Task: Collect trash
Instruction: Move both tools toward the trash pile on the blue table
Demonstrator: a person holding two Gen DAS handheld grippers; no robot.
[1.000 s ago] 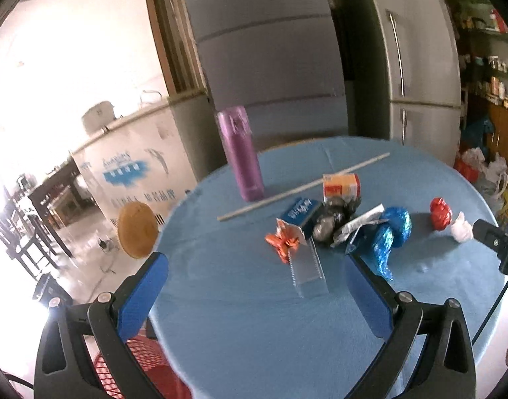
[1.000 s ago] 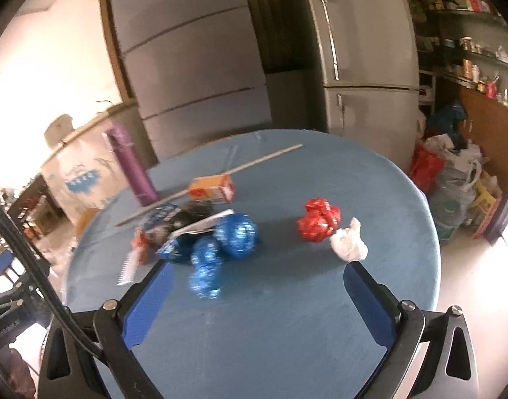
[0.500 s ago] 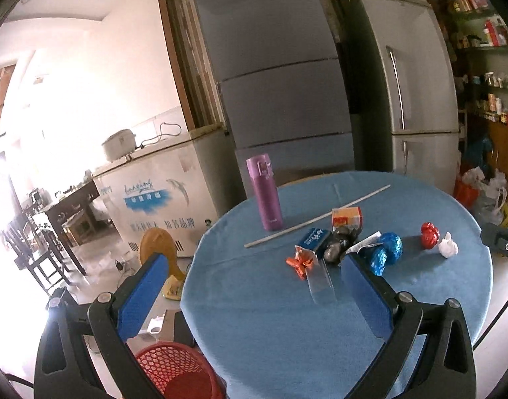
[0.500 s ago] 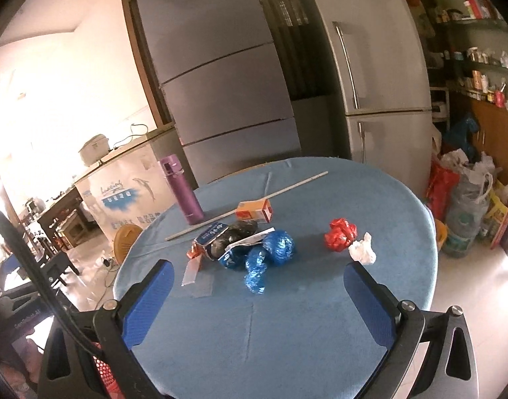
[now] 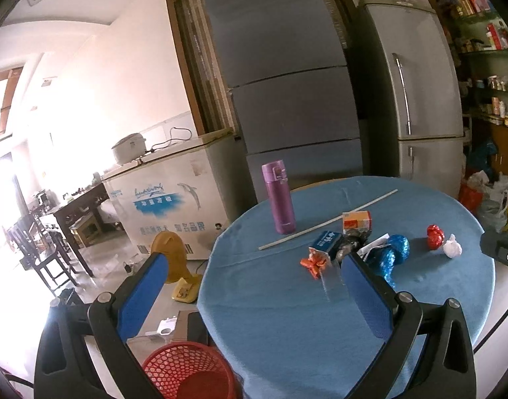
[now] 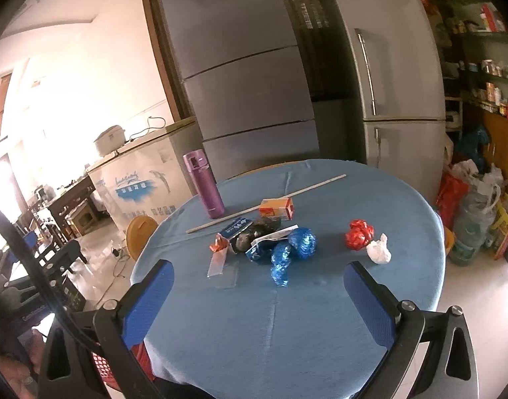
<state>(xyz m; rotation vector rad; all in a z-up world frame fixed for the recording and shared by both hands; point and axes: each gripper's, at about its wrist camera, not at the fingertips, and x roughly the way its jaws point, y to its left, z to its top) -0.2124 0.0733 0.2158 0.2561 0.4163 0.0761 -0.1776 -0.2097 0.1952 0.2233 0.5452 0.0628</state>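
Right wrist view shows the trash in the middle of a round table with a blue cloth [image 6: 320, 326]. There are two shiny blue foil wrappers [image 6: 293, 249], a crumpled red foil ball [image 6: 359, 234] and, touching its right side, a small white paper wad [image 6: 378, 252]. To the left lie a dark crumpled bag [image 6: 254, 229], a blue packet [image 6: 235, 227] with white writing too small to read, a small orange-red wrapper [image 6: 218, 244] and a clear plastic piece [image 6: 220, 266]. Behind them is a small orange carton [image 6: 276, 207], its label not readable, and a long pale stick [image 6: 267, 203]. A purple flask [image 6: 204, 184] stands upright at the far left of the table.

Both grippers are held over the near edge, apart from all the trash. The right gripper [image 6: 262, 302] has its blue pads spread wide and holds nothing. The left gripper [image 5: 254, 296] is also spread wide and empty. Below it a red mesh basket [image 5: 187, 372] stands on the floor beside the table. A white chest freezer [image 5: 174, 206] at the far left carries a blue dolphin logo with script I cannot read.
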